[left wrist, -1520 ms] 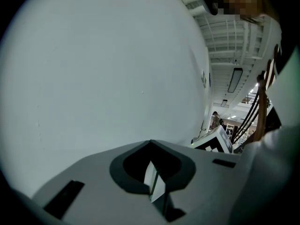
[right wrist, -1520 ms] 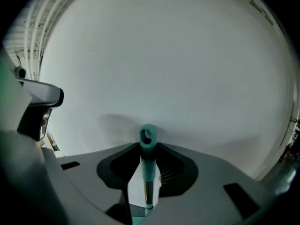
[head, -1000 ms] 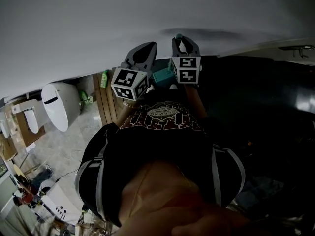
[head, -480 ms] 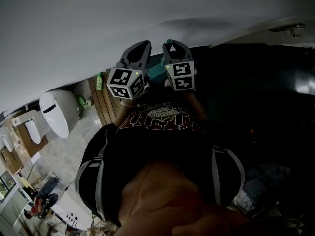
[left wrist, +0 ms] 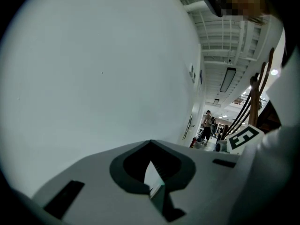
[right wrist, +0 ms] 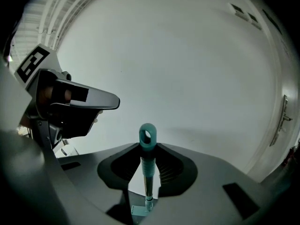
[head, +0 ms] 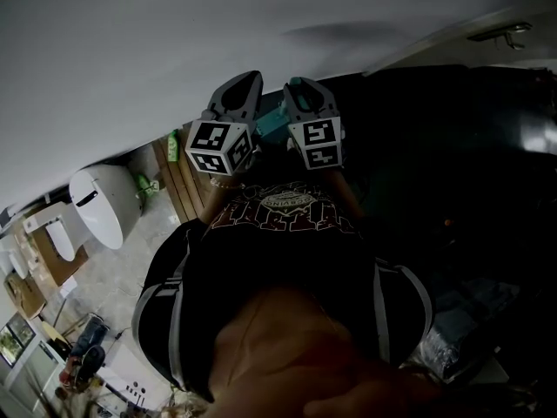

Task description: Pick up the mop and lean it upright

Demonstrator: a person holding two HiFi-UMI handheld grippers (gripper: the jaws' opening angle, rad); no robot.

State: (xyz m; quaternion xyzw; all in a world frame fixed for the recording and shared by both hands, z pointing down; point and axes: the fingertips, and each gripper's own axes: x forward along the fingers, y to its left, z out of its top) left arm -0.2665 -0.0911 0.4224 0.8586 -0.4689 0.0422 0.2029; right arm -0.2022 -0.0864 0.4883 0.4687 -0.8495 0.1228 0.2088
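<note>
The right tongs (right wrist: 148,146) pinch the teal mop handle (right wrist: 148,165) near its top end, facing the white wall (right wrist: 187,69). The left tongs (left wrist: 151,145) beside them seem pressed together, empty. Released too steep, the handle could slide along the smooth wall and topple.

I record: head view dim and underexposed, its right half near black, one soft shadow (head: 339,33) on the pale wall (head: 130,59) at upper centre; both gripper views evenly lit, fisheye-bent, black-vignetted at corners, foreground soft.
</note>
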